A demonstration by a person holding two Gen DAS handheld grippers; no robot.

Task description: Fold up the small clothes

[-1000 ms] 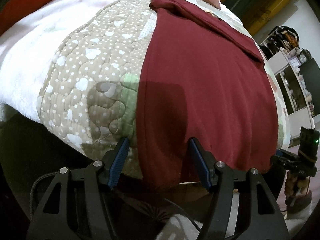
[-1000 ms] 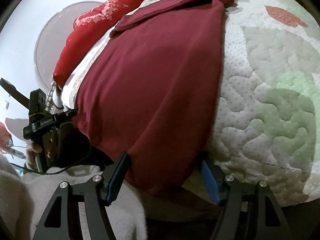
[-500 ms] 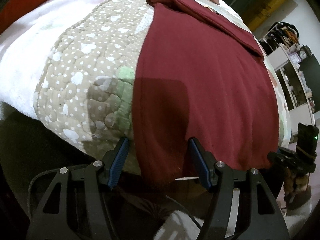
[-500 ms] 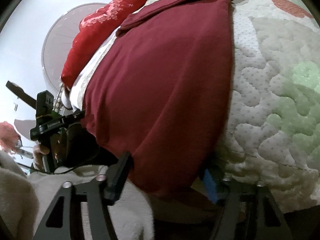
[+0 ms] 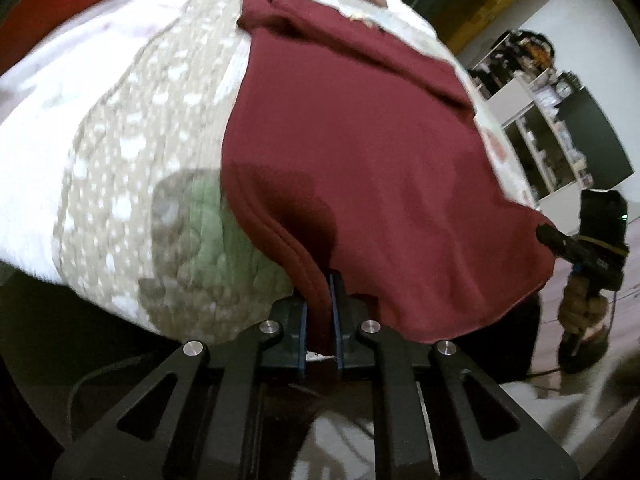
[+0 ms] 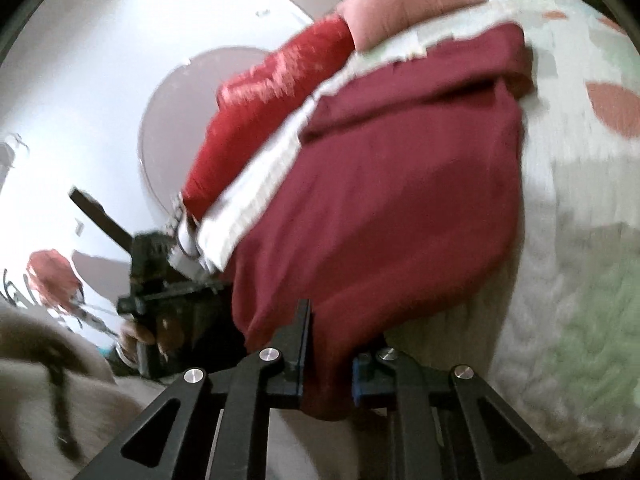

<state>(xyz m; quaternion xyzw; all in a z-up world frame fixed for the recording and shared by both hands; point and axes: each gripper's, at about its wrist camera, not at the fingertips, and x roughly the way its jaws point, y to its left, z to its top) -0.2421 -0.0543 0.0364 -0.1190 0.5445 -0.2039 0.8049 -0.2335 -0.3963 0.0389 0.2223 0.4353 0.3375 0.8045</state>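
A dark red garment lies spread on a quilted bed cover, with a folded band along its far end. My left gripper is shut on the garment's near left hem corner, which is pulled up off the quilt. My right gripper is shut on the near right hem corner of the same garment. Each gripper shows in the other's view: the right one at the garment's right edge, the left one at the left edge.
A white blanket and a red pillow lie to the left on the bed, a pink pillow at the head. White shelves stand to the right. The quilt's front edge drops off just before the grippers.
Both grippers went from open around the hem to shut on it. The near hem has lifted off the quilt and bunched between the jaws.
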